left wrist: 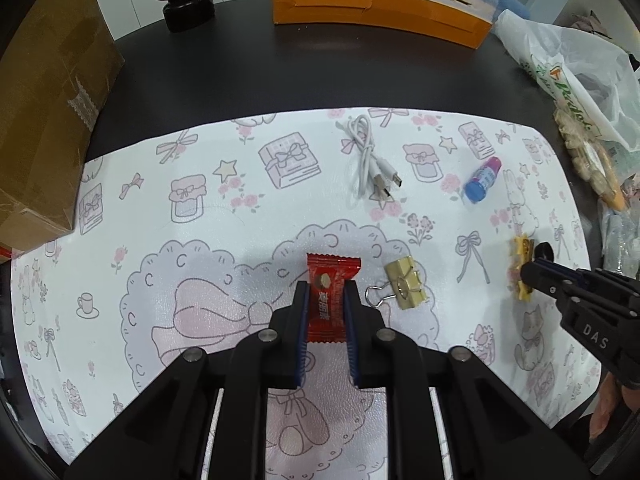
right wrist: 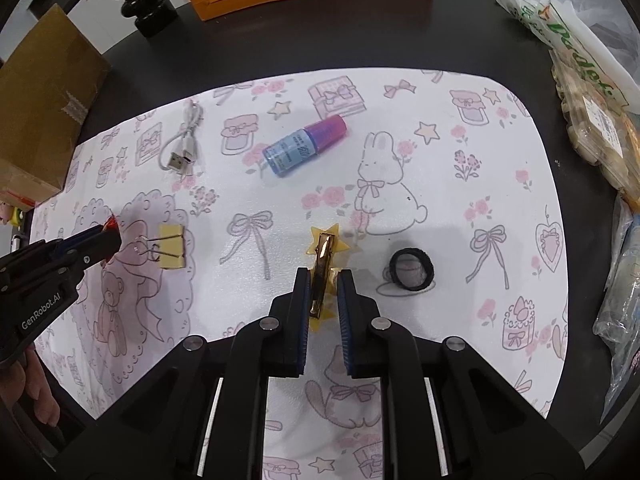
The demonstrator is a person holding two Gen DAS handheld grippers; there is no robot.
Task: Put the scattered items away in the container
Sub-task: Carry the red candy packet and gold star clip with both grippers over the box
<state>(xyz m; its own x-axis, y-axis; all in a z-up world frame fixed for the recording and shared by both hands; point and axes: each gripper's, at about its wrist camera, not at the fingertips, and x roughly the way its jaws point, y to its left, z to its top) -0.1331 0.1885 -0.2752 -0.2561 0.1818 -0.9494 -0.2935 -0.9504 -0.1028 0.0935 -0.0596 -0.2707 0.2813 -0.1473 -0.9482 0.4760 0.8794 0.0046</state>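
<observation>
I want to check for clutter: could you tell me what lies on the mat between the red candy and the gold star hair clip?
Only the gold binder clip lies between the red candy and the star hair clip; the left wrist view shows this best.

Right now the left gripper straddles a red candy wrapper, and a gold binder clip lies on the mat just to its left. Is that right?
Not quite. In the left wrist view, the gold binder clip lies to the right of the red candy wrapper, which the left gripper does straddle on the mat.
</observation>
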